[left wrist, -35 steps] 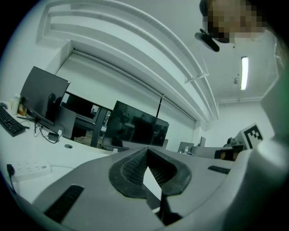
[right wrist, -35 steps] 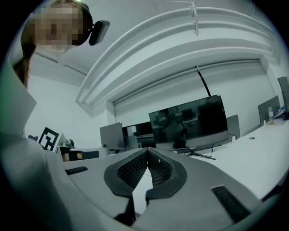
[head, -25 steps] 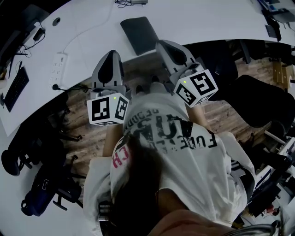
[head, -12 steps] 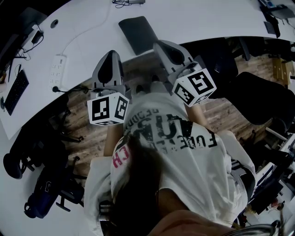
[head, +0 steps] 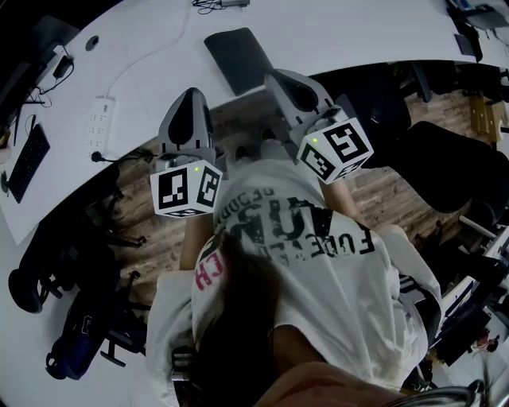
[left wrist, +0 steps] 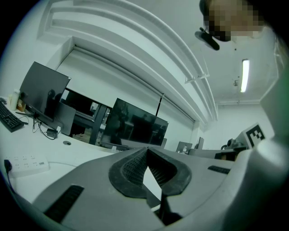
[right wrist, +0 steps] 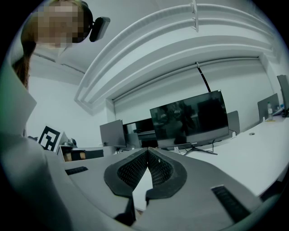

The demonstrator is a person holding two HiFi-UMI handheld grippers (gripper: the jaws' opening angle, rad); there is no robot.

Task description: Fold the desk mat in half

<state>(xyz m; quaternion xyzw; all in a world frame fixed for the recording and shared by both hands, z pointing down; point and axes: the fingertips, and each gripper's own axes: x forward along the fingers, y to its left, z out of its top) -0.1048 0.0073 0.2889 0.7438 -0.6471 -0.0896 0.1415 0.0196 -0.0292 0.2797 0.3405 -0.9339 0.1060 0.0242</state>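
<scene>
Curved white desk (head: 334,36), seen from above, sweeping around the seated person. A dark rectangular desk mat (head: 240,60) lies flat on it, set at a slant near the inner edge. To the left, well apart from the mat, lies a white power strip (head: 97,119). Further left lies a black keyboard (head: 28,159) at the desk's outer edge. A round grommet (head: 92,41) sits beyond the strip, and a tangle of cables (head: 213,5) at the far rim. Dark monitors (left wrist: 135,126) stand along the far side.
</scene>
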